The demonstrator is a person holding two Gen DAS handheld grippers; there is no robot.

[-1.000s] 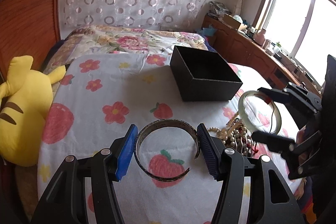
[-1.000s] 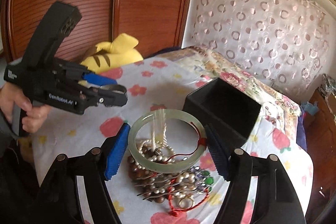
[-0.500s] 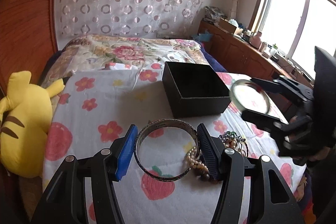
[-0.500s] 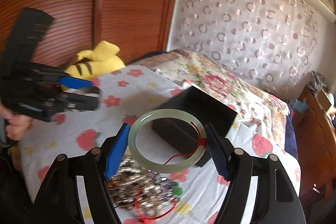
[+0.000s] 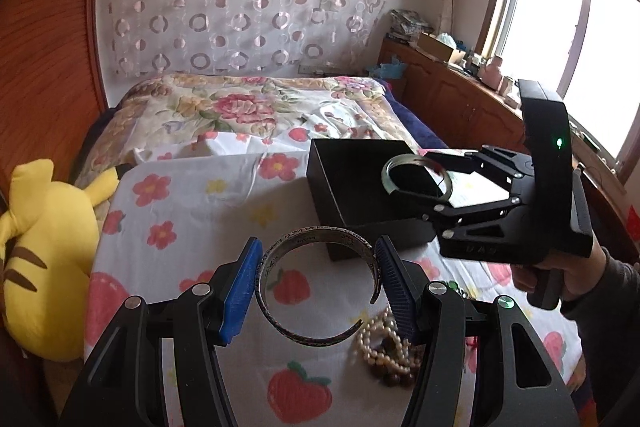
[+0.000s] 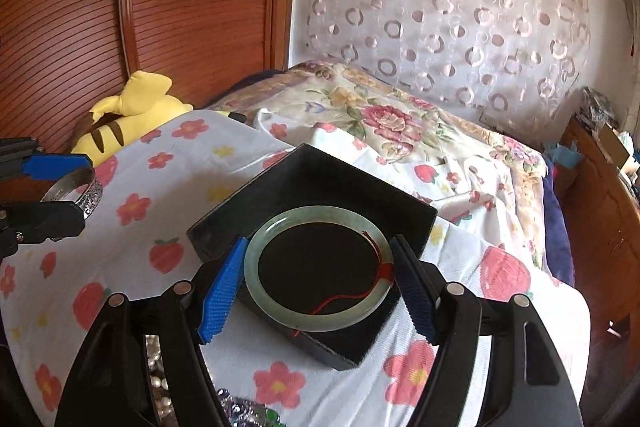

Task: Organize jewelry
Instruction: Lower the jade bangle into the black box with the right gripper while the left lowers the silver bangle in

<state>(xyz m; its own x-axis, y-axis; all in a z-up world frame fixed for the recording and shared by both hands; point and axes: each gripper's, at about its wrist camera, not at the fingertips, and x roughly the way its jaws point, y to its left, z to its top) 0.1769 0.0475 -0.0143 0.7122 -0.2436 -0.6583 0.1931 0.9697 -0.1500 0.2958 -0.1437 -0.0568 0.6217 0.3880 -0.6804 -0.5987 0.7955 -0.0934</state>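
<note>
A pale green jade bangle [image 6: 318, 269] hangs over the open black square box [image 6: 404, 215], with an open silver metal cuff [image 5: 318, 287] nearer, above a beaded jewellery pile [image 5: 386, 351].

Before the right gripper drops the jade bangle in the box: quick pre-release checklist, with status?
1. Right gripper clamped on jade bangle: ok, both pads touch its rim.
2. Bangle above the black box opening: ok in the right wrist view; the left wrist view agrees.
3. Box interior free: ok as far as seen, only dark floor shows.
4. Red cord clear of the pads: cannot tell, its knot sits by the right pad.
5. Left gripper out of the way: ok, it holds the silver cuff short of the box.
6. Drop height: cannot tell.
</note>
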